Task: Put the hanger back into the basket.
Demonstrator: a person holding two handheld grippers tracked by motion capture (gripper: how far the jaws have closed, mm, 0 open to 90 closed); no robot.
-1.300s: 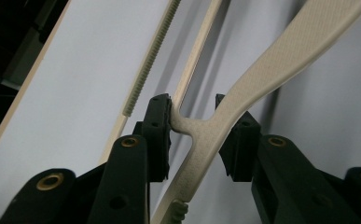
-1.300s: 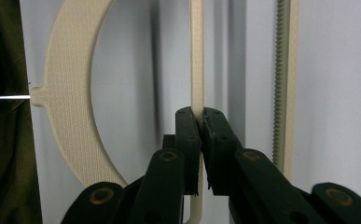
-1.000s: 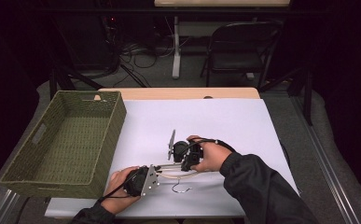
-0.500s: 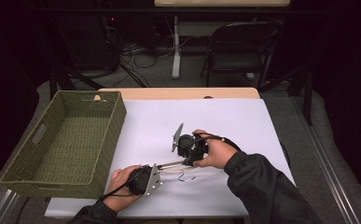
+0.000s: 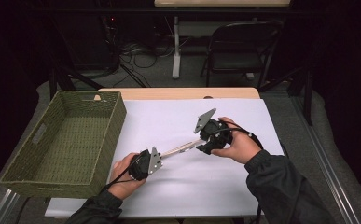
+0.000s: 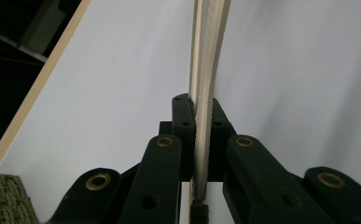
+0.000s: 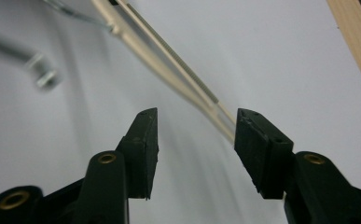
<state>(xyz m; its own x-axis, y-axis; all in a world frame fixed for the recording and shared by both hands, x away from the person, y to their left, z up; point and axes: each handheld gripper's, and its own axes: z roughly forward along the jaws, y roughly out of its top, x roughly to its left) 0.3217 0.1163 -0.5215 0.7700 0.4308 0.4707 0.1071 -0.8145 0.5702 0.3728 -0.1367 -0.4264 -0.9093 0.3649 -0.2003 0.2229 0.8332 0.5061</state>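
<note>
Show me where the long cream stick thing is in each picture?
High view: the cream strip slants between the two hands at table centre.
Left gripper view: it runs up the middle, clamped in the left tongs.
Right gripper view: it crosses from top left toward the open right tongs.
Shared landmark: the white table sheet.

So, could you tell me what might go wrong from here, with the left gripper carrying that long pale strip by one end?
1. The left gripper clamps the strip near one end only; the long free end could sag, swing or twist out of the pads.
2. The right gripper, whose jaws have just been opening, stands open close beside the strip's tip and could knock it while pulling away.
3. The basket has a tall rim; the strip could catch on it if carried low.
</note>
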